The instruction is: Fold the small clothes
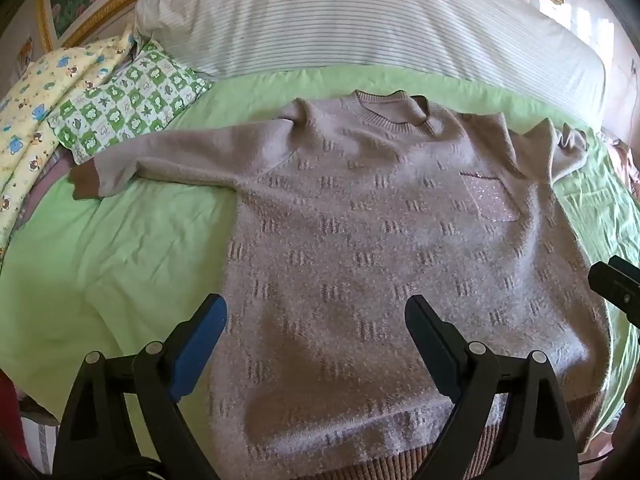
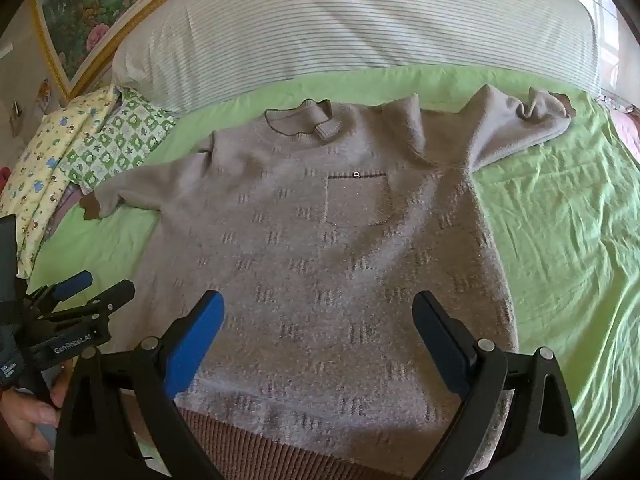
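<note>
A pinkish-grey knitted sweater [image 1: 360, 232] [image 2: 320, 248] with brown cuffs and hem lies face up on a green sheet [image 1: 100, 248] [image 2: 568, 240], with a chest pocket [image 2: 356, 200]. Its left sleeve [image 1: 168, 160] stretches out flat. The right sleeve [image 2: 516, 132] is bunched near the shoulder. My left gripper [image 1: 316, 312] hovers open above the lower left of the sweater, nothing between its blue pads. Over the lower middle of the sweater, the right gripper [image 2: 318, 308] is also open and holds nothing. The left gripper [image 2: 94, 284] also shows in the right wrist view, held by a hand [image 2: 28, 420].
A striped white quilt [image 1: 360, 20] is rolled along the far side of the bed. Two patterned pillows [image 1: 132, 100] lie at the far left. A gold-framed flower picture [image 2: 80, 12] hangs on the wall behind. Bare green sheet lies on both sides of the sweater.
</note>
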Available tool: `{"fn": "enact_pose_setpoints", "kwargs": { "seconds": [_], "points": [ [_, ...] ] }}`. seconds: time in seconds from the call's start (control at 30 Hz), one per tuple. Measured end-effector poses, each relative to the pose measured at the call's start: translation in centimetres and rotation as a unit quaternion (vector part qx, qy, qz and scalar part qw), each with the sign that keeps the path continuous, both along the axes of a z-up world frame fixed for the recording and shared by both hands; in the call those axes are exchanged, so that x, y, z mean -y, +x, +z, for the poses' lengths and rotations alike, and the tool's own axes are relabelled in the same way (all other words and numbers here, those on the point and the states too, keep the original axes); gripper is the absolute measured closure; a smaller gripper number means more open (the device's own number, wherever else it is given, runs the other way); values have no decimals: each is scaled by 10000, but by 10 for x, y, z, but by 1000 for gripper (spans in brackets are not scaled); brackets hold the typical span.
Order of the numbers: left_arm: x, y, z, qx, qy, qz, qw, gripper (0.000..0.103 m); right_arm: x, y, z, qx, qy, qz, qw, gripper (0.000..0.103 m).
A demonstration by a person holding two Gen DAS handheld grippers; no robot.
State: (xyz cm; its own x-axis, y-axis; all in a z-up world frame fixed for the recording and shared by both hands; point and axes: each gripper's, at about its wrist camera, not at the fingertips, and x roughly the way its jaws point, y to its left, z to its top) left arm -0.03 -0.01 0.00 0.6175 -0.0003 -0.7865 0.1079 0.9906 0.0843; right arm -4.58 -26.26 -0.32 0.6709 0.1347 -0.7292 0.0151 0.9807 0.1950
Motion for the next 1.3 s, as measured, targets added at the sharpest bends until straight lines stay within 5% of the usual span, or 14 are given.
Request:
{"fn": "enact_pose_setpoints", "kwargs": {
  "seconds": [0.67,1.3],
  "points": [
    [0,2,-2,11,5,-50,10000,11,-2,-3,-5,-48,102,-4,9999,8],
    [3,13,-8,-365,-382,-96,9986,11,-1,7,-1,-97,195,-1,9998,8]
  ]
}}
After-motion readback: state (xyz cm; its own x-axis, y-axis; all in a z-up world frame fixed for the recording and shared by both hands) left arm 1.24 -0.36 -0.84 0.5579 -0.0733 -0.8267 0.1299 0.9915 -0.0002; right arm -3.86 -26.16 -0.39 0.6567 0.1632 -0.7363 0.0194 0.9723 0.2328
